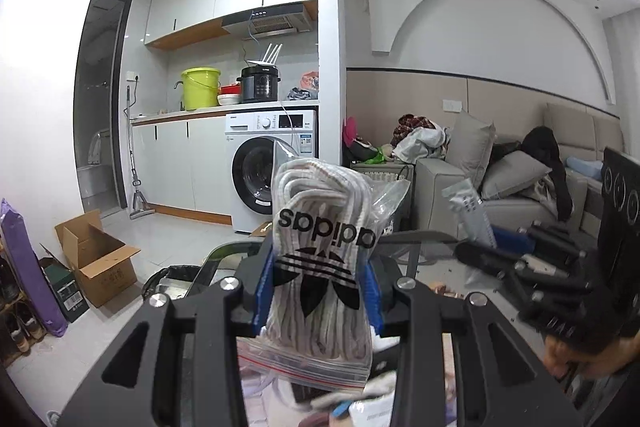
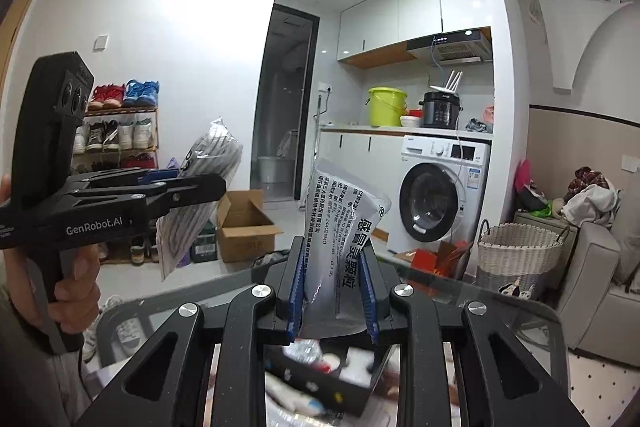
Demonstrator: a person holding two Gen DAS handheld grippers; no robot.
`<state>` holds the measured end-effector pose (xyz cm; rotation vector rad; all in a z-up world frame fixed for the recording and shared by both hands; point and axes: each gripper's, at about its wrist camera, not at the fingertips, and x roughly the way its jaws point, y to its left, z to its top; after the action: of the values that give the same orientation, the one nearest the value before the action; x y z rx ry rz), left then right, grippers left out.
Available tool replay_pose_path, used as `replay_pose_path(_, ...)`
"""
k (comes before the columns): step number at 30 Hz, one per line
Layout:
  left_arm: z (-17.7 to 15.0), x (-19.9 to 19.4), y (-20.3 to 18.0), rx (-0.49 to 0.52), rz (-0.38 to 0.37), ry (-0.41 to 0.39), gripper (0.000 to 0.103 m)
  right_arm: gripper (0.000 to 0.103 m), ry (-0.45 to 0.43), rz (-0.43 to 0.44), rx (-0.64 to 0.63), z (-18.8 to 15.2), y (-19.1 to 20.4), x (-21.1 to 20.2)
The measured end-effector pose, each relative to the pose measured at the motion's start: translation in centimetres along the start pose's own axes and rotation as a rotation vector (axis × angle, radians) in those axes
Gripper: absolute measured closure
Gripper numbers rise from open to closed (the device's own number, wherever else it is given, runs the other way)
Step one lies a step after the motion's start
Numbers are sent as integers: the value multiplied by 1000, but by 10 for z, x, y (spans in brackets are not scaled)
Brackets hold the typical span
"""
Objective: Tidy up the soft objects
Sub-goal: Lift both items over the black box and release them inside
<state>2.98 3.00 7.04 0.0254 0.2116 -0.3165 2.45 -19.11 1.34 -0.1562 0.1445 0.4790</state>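
The left gripper (image 1: 318, 291) is clamped tight on a zip bag of white laces (image 1: 320, 267), its blue pads pressed into the bag's waist so the printed logo reads upside down; the bag stands up lengthwise from between the fingers, its sealed zip end hanging below them toward the handle. The right gripper (image 2: 332, 297) is likewise closed, pinching a grey medicine sachet (image 2: 344, 227) near its lower end, the sachet's long axis running straight out ahead of the fingers and leaning a little to the left. Both are held in the air, each gripper off to the other's side at about the same height and well apart. Directly beneath the right gripper's fingers, close under the sachet's bottom edge, sits a black box (image 2: 332, 383) already holding a jumble of small white things, blurred. It looks to me like the sachet is the nearer of the two to that box: it would only need lowering, end first. The lace bag lies further off to the left and would have to come across. A glass tabletop (image 2: 460, 303) spreads beyond both.
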Motion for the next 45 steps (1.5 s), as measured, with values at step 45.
replay_pose_path(45,-35,142,8,-179,-42,521,67,79,492,55,203,-50,-53,170)
